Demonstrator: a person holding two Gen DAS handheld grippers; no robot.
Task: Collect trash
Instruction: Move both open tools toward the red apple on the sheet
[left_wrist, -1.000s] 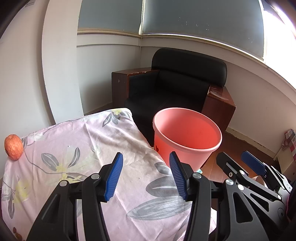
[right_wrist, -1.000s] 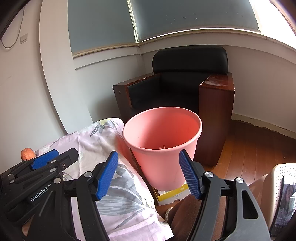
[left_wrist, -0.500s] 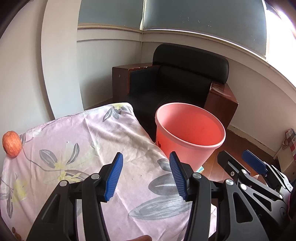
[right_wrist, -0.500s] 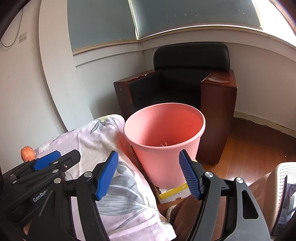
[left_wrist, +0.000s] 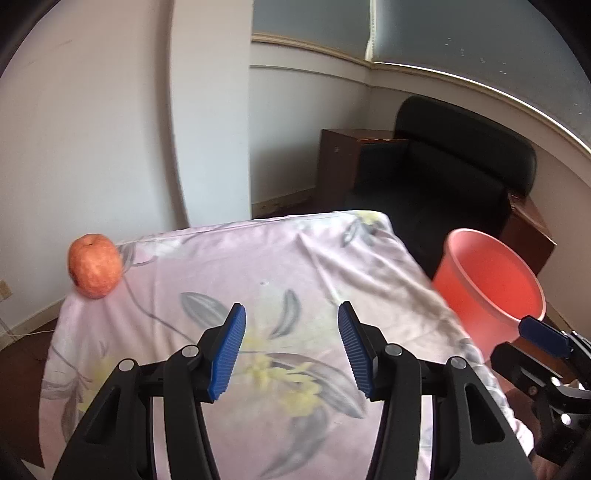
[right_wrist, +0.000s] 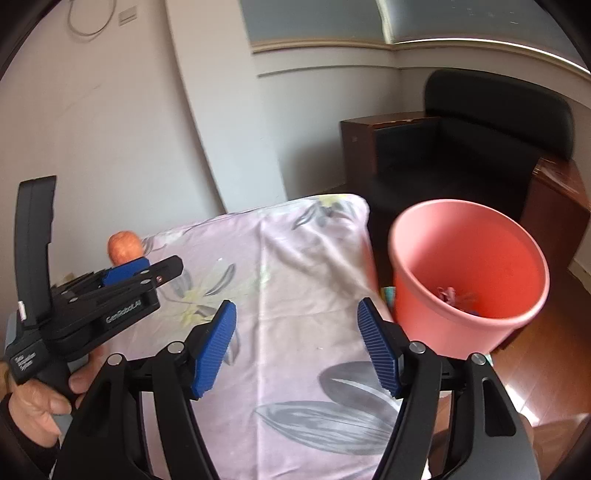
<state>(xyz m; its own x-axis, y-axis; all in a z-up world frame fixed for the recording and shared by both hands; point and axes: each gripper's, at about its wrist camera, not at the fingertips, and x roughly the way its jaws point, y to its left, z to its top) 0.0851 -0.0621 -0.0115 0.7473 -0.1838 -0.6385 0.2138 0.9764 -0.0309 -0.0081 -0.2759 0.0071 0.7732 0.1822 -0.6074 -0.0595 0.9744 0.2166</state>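
the left gripper (left_wrist: 290, 345) hangs over a table with a pink flower cloth (left_wrist: 295, 266). its two blue pads (left_wrist: 227, 350) stand apart with a gap between them, and nothing is in that gap. only the cloth shows under it.

the apple (left_wrist: 95, 266) sits at the far left corner of the cloth, close to the white wall. it is up and to the left of the left gripper, well apart from it, and no pad touches it. in the right wrist view the apple (right_wrist: 123, 246) peeks out just behind the tip of the left gripper (right_wrist: 147, 271), so part of it is hidden.

a hand (right_wrist: 37, 402) holds the left gripper by its black handle at the lower left of that view.

the right gripper (right_wrist: 297, 347) is also over the cloth (right_wrist: 288, 266), nearer the right edge. its blue pads (right_wrist: 214, 349) stand wide apart and hold nothing.

the pink bin (right_wrist: 467, 273) stands just off the right side of the table, beside the right gripper's right pad. some small bits lie at the bottom of the bin, too blurry to tell what they are. in the left wrist view the bin (left_wrist: 487, 284) is far over on the right, and the apple is on the other side.

a black chair (right_wrist: 480, 144) stands behind the bin.
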